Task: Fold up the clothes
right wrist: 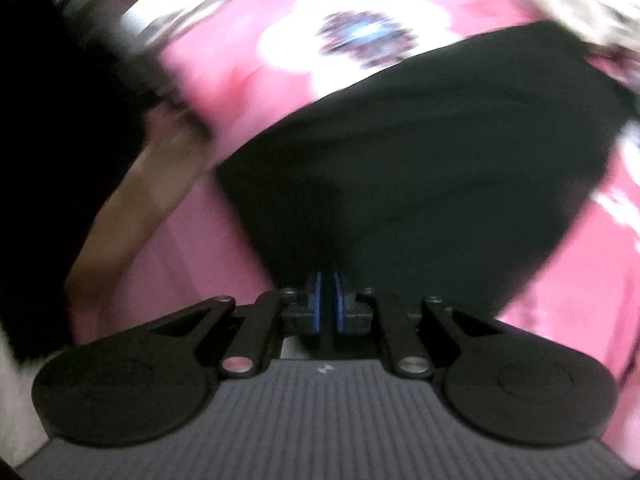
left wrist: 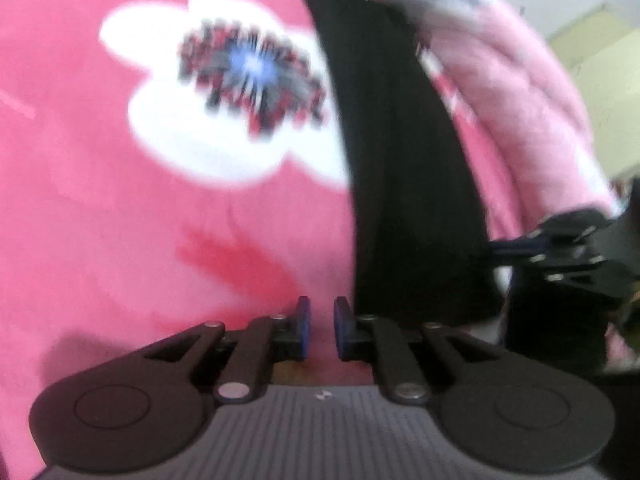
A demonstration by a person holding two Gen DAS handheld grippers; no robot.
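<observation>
Black garment (right wrist: 420, 152): soft, light, drapes limp. Right tongs (right wrist: 328, 300) clamped on its edge; left tongs (left wrist: 320, 328) slightly apart, empty. Best gripped at corners.

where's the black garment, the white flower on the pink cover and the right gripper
black garment (right wrist: 420, 152): right wrist view, middle of the dark cloth.
white flower (left wrist: 224, 92): left wrist view, its dark blurred centre.
right gripper (right wrist: 328, 300): right wrist view, between the blue pads, shut on the garment's edge.

left wrist: close, angled down | right wrist: same | shared: pink floral cover (left wrist: 120, 220)
</observation>
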